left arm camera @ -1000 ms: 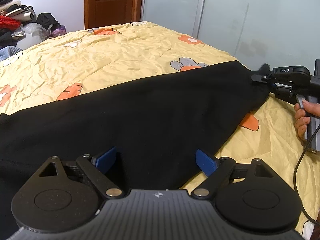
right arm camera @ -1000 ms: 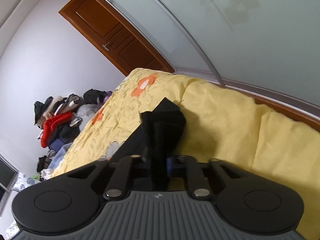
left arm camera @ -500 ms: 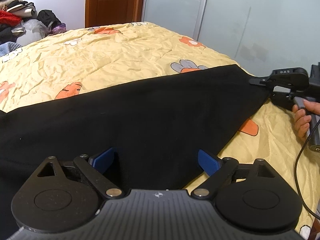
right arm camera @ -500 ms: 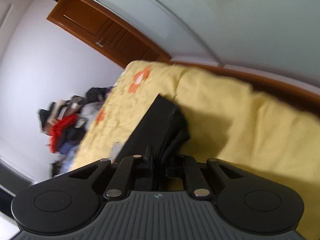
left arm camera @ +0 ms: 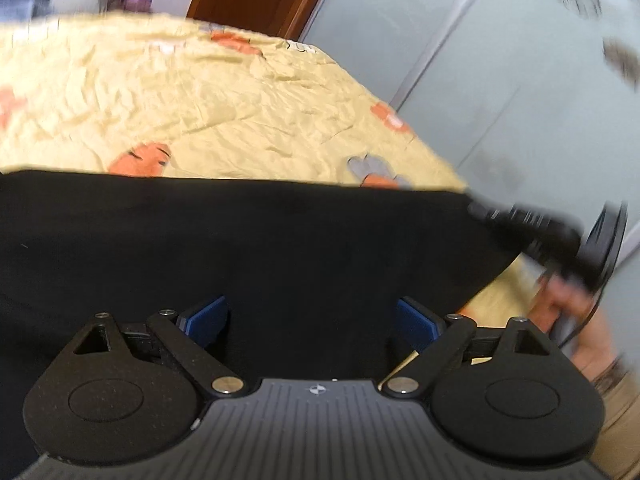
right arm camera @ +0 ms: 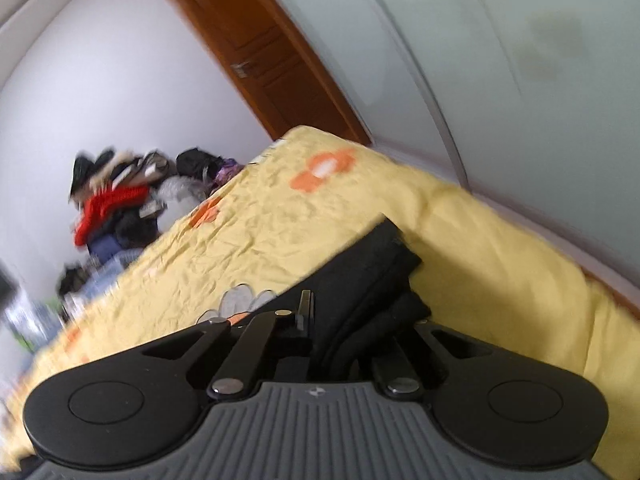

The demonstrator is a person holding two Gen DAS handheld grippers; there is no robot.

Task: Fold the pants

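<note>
Black pants (left arm camera: 260,248) lie stretched across the yellow bedspread (left arm camera: 200,104). My left gripper (left arm camera: 310,316) is open, its blue pads (left arm camera: 208,316) wide apart over the near edge of the fabric, holding nothing. My right gripper (right arm camera: 352,328) is shut on the end of the pants (right arm camera: 372,268), bunched between its fingers. In the left wrist view the right gripper (left arm camera: 532,232) appears blurred at the pants' right corner, with the hand below it.
The bedspread (right arm camera: 280,224) has orange flower prints. A wooden door (right arm camera: 256,60) and pale sliding panels (left arm camera: 460,60) stand behind the bed. A pile of clothes (right arm camera: 120,204) sits at the far side. The bed edge drops off at the right.
Both views have swung and blurred. The right gripper has pulled the pants' end, and the far edge of the fabric now lies straighter across the bed. The left gripper stays open.
</note>
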